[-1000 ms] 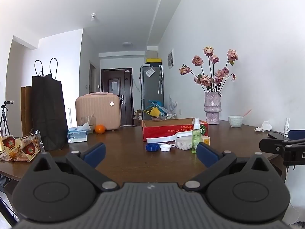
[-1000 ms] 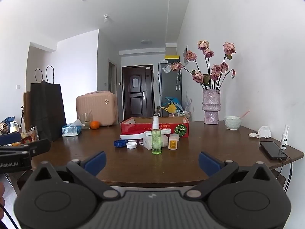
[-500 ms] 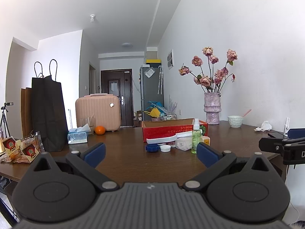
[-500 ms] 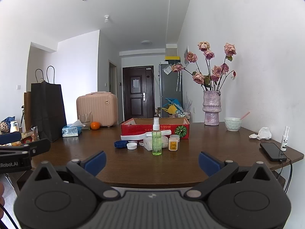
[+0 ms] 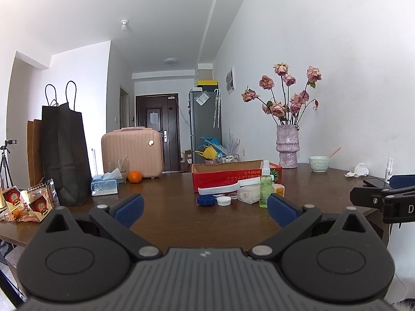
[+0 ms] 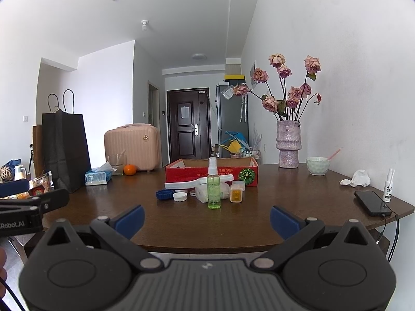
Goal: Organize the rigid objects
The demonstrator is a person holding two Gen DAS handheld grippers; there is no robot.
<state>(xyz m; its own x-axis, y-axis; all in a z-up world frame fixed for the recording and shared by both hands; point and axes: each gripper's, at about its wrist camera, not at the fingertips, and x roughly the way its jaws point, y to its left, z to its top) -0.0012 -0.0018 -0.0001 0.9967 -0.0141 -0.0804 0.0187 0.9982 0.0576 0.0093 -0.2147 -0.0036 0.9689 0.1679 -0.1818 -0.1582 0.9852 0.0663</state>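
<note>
A red cardboard box stands mid-table, also in the left wrist view. In front of it are a green spray bottle, a small yellow jar, a clear tub, a white handle-like piece, a blue cap and a white cap. The bottle also shows in the left wrist view. My left gripper and right gripper are both open and empty, held at the table's near edge, well short of the objects.
A black paper bag, tissue box, orange and pink case stand at the left. A vase of roses, bowl, crumpled tissue, phone and small white spray bottle are at the right.
Both views have shifted very slightly; the grippers stay open and the objects have not moved.
</note>
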